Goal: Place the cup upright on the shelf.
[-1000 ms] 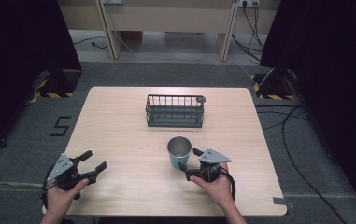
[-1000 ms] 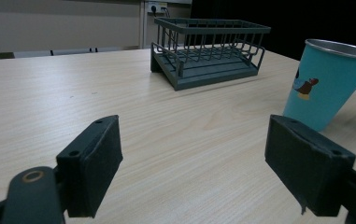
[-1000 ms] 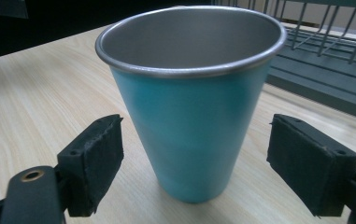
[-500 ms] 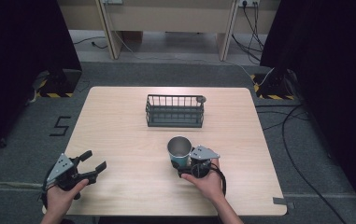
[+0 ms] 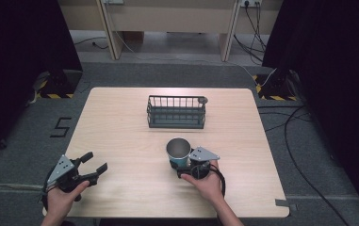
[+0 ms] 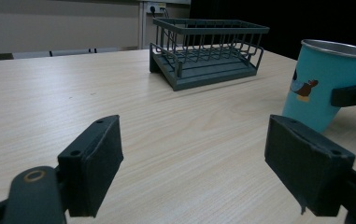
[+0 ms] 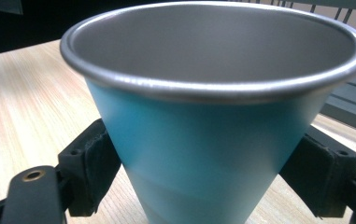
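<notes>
**Desk:** What has changed at the table [image 5: 120, 117] in the last second?

**Photographer:** The right claw [image 5: 183, 165] has slid in from beside the blue cup [image 5: 178, 151] and now has a jaw on each side of it. In the right gripper view the pads [image 7: 94, 161] bracket the lower wall of the cup [image 7: 213, 154], pressed against it or a hair off; I cannot tell whether it is clenched yet. A second ago that claw sat just right of the cup, clear of it.

**Desk:** And what does that mean for the job?

**Photographer:** By my reading, the approach is over and the grasp is being made. The cup stands upright on the table, not lifted.

**Desk:** Where is everything, taking the cup as the mark?

**Photographer:** Nearest the person and well to the left of the cup, the left claw [image 5: 94, 165] hovers released, jaws spread wide, where it was a second ago. From its own camera the cup [image 6: 323, 84] shows ahead and to the right. Beyond the cup, farther from the person and apart from it, sits the dark wire basket [image 5: 176, 112], unmoved.

**Desk:** The count?

**Photographer:** One cup, one basket, two claws, two hands, one table.
</notes>
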### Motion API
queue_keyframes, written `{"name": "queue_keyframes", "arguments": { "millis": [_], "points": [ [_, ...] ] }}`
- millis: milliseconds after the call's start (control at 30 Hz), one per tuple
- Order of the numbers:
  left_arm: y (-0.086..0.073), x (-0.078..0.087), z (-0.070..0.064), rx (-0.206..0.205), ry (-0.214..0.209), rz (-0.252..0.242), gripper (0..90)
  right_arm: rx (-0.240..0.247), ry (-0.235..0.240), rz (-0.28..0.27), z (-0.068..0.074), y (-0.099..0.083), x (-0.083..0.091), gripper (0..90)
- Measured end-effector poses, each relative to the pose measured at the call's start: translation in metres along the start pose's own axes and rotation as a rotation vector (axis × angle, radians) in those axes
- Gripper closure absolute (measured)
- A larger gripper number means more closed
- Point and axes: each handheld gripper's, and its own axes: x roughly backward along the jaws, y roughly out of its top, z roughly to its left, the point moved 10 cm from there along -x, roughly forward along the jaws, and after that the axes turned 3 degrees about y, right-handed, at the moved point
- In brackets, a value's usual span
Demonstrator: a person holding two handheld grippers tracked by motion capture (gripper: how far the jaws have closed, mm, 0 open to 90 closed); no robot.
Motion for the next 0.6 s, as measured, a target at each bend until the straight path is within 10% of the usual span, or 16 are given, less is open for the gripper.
{"name": "queue_keyframes", "arguments": {
  "millis": [600],
  "points": [
    [0.0,0.0,0.0,0.003,0.0,0.0,18.5,-0.026,-0.009,-0.078,-0.008,0.027,0.006,19.1]
  ]
}}
